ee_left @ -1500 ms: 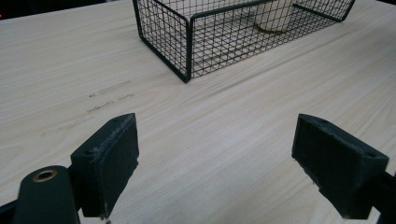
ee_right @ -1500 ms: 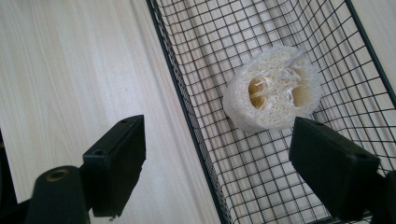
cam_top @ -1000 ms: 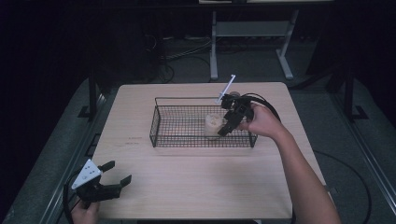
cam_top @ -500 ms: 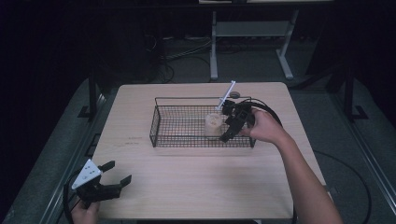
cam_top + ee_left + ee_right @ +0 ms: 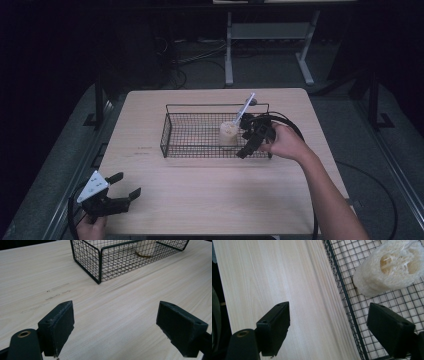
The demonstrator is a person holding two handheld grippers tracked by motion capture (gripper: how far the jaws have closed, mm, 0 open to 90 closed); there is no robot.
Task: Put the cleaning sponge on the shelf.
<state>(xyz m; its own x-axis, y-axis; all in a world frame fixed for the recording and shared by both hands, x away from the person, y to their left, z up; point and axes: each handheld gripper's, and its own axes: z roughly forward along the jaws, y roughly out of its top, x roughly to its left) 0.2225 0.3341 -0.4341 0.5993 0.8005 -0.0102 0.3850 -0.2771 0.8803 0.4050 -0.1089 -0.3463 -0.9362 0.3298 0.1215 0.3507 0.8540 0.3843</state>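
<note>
Both grippers stand with jaws wide apart and nothing between them. On the person's left, the left gripper (image 5: 116, 197) rests low at the near left corner of the light wooden table (image 5: 210, 200), well apart from the black wire basket (image 5: 172, 135) that sits near the table's middle. At the basket's near right corner, the right gripper (image 5: 250, 142) hovers over the rim, one jaw above the mesh floor and the other above bare wood outside. Inside the basket a pale loofah sponge (image 5: 390, 267) stands upright toward its right end, just beside that gripper but untouched.
</note>
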